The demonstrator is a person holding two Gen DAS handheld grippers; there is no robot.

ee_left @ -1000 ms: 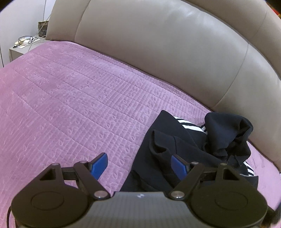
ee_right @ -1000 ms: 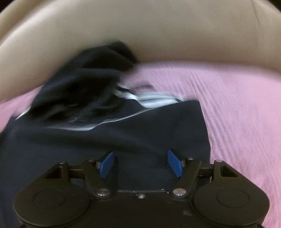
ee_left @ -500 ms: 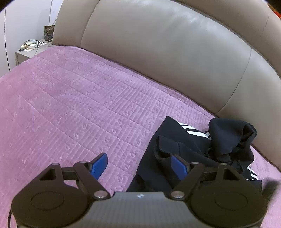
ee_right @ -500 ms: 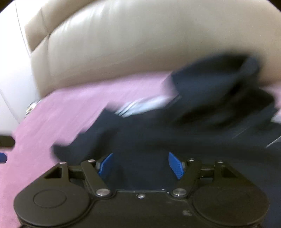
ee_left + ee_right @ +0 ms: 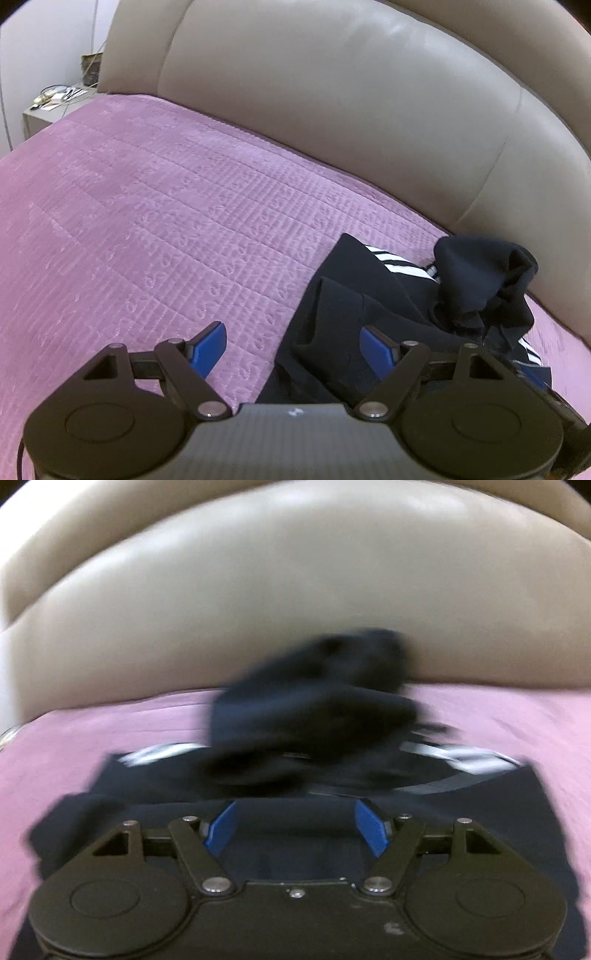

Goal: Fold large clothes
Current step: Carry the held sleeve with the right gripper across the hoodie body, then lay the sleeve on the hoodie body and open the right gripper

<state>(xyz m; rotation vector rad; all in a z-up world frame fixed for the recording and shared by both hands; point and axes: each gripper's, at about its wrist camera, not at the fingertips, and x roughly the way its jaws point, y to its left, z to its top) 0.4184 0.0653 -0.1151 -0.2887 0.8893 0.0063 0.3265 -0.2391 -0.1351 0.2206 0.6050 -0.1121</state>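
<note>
A dark navy garment (image 5: 373,295) with white stripes lies crumpled on the pink quilted bed cover (image 5: 155,229), near the beige headboard. Its bunched top part (image 5: 480,284) rises against the headboard. My left gripper (image 5: 295,341) hovers over the garment's left edge, open, nothing between its blue pads. In the right wrist view the same garment (image 5: 314,738) is blurred and fills the middle. My right gripper (image 5: 297,827) stands open above its flat dark cloth, with nothing pressed between the pads.
The padded beige headboard (image 5: 351,110) curves round the far side of the bed. A small bedside table (image 5: 55,107) with cables and small items stands at the far left. Pink bed cover (image 5: 92,731) shows on both sides of the garment.
The right wrist view has swung across the garment, from its right side to its left and back to the middle. The left view drifted slightly; the garment lies the same.
</note>
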